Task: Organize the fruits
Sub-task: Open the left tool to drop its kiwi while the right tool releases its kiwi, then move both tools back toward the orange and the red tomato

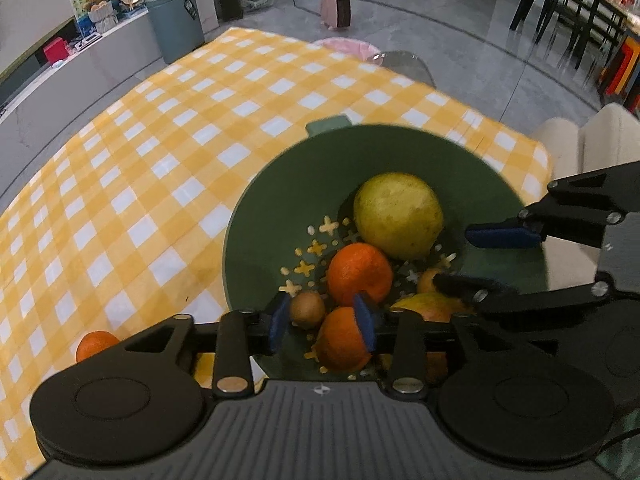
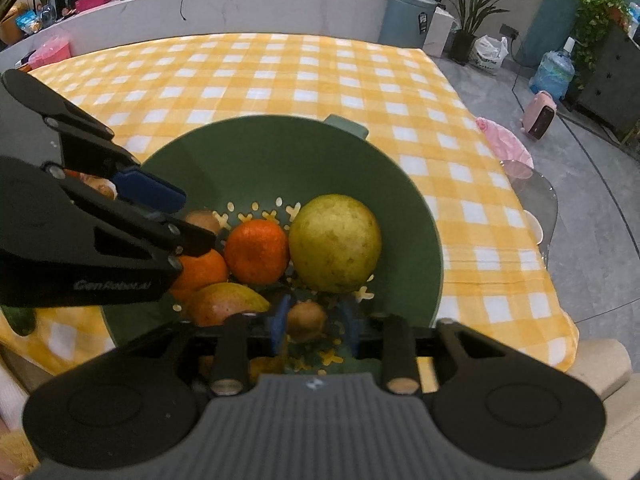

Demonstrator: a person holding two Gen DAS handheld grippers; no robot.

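Note:
A green colander bowl sits on the yellow checked tablecloth. It holds a yellow-green pear, two oranges, a mango and kiwis. My left gripper is open over the bowl's near side, above an orange. My right gripper is open, its blue pads either side of a kiwi without clearly touching it. Each gripper shows in the other's view.
Another orange lies on the cloth left of the bowl. A green item and more fruit lie beyond the bowl's left rim. A chair stands at the table's edge. A bin stands behind the table.

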